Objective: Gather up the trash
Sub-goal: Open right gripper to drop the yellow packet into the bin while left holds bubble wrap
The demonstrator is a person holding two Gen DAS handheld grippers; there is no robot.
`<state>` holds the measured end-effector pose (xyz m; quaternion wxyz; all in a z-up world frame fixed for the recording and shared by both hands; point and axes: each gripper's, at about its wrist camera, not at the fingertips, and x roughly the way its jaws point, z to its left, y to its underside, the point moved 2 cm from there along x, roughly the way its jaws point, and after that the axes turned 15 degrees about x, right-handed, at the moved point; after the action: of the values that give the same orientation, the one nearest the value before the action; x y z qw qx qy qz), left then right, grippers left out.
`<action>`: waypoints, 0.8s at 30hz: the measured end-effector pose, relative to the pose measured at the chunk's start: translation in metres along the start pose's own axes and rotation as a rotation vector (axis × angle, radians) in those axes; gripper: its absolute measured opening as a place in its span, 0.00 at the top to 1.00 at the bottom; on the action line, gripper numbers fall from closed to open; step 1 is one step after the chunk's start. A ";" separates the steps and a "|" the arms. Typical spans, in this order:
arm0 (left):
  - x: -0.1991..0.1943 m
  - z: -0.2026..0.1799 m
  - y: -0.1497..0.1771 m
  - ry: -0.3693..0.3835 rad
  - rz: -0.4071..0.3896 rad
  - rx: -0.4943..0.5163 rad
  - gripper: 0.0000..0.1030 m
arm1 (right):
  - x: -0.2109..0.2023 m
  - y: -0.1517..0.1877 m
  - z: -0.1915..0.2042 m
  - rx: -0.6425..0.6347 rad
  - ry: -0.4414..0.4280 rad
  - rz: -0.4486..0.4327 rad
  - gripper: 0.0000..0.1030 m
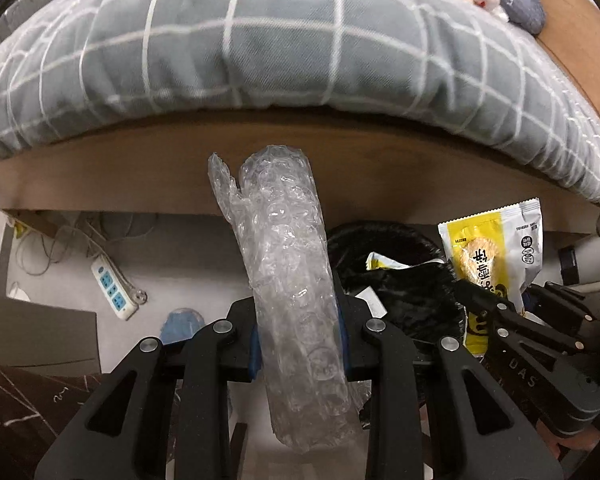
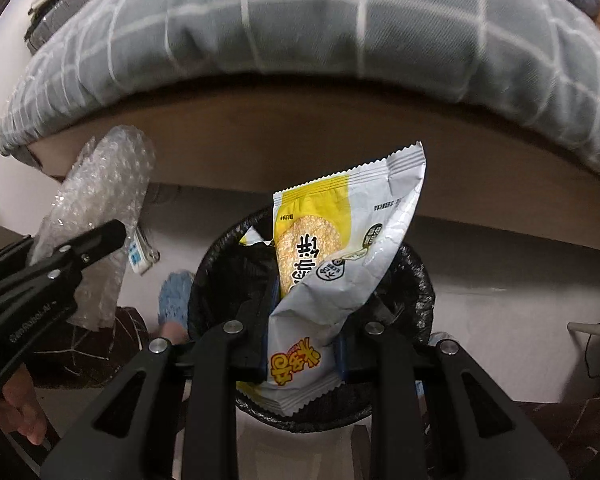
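i'm at the drop step: my right gripper (image 2: 302, 354) pinches the snack wrapper (image 2: 340, 248) over the black-lined bin (image 2: 416, 280), my left gripper (image 1: 298, 344) clamps the bubble wrap roll (image 1: 288, 264) seemingly just beside it, so next i let go.

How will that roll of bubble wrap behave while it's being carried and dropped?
The bubble wrap roll probably squashes easily: the left hand-held gripper pinches its middle. It looks light, standing up unsupported. Its loose clear flap suggests it may unroll or snag on the black bin.
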<state>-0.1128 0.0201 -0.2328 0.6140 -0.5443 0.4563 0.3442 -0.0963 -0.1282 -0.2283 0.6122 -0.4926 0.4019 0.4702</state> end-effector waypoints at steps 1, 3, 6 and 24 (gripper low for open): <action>0.002 0.001 0.002 0.001 0.004 -0.003 0.74 | 0.004 0.000 0.001 0.001 0.007 0.009 0.75; 0.004 0.003 0.003 -0.006 0.009 0.001 0.74 | 0.011 -0.001 0.003 0.003 0.018 0.020 0.70; 0.005 0.005 0.004 -0.011 0.013 -0.001 0.74 | 0.016 -0.002 0.005 0.008 0.029 0.023 0.64; 0.011 -0.041 -0.015 0.014 0.006 0.105 0.74 | -0.033 -0.005 -0.057 0.146 0.110 -0.142 0.13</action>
<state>-0.1027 -0.0231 -0.2370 0.6374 -0.5123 0.4799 0.3178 -0.1006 -0.1901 -0.2064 0.6552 -0.4989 0.4321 0.3676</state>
